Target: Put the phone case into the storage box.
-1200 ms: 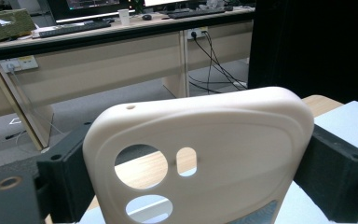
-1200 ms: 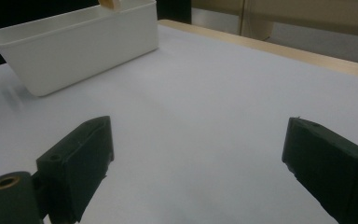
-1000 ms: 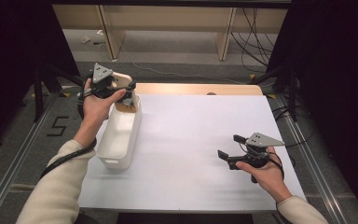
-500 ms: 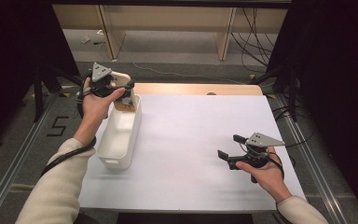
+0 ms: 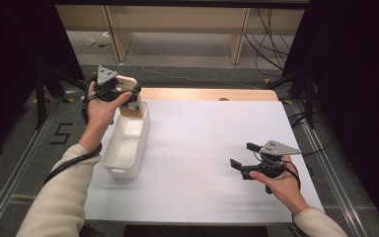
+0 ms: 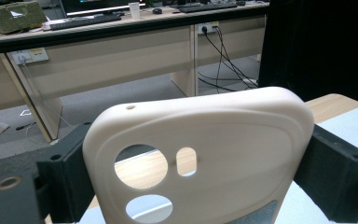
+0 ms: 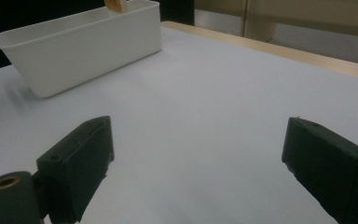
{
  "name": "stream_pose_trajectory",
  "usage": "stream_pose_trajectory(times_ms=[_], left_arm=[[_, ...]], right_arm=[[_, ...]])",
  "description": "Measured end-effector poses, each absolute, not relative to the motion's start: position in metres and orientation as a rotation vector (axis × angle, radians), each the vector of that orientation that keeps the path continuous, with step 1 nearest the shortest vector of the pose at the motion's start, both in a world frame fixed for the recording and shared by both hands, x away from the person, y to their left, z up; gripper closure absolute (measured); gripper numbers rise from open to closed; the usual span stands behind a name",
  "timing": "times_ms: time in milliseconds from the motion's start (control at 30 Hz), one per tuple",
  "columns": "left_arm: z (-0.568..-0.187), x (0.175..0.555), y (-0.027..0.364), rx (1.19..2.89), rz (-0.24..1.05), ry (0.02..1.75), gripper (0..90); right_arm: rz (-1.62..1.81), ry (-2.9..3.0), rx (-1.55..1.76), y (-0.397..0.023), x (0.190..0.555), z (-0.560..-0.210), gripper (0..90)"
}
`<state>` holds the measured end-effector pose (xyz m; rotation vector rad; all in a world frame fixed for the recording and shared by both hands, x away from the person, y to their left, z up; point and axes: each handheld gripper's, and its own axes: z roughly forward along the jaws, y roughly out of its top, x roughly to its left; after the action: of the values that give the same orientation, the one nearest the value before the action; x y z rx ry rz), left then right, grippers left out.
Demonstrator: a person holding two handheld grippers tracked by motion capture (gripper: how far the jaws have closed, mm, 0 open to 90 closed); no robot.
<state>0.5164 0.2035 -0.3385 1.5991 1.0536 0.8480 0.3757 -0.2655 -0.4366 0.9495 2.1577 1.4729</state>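
Observation:
A cream phone case [image 5: 127, 90] with round camera cut-outs is pinched by its two side edges in my left gripper [image 5: 131, 101]. It hangs upright over the far end of a white oblong bin [image 5: 145, 129]. In the left gripper view the case [image 6: 223, 135] sits between both black jaws of my left gripper [image 6: 196, 186], with the pads pressing on it. My right gripper [image 5: 242, 161] rests low over the table's right side, open and empty. In the right gripper view its jaws [image 7: 196, 168] stand wide apart, facing the bin [image 7: 88, 46], where the case's lower end [image 7: 116, 5] shows above the rim.
The white table sheet [image 5: 202, 143] lies on a wooden top whose far edge [image 5: 202, 94] shows. Desk legs and cables [image 5: 271, 34] stand on the floor beyond. Dark frames flank the table on both sides.

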Motion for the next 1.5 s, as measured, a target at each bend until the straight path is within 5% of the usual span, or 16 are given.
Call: stream_pose_trajectory(times_ms=[1500], left_arm=[[-0.346,0.537,0.197,1.628,0.863,1.061,10.0]], right_arm=[[1.479,2.156,0.949,-0.265,0.376,-0.437,9.6]])
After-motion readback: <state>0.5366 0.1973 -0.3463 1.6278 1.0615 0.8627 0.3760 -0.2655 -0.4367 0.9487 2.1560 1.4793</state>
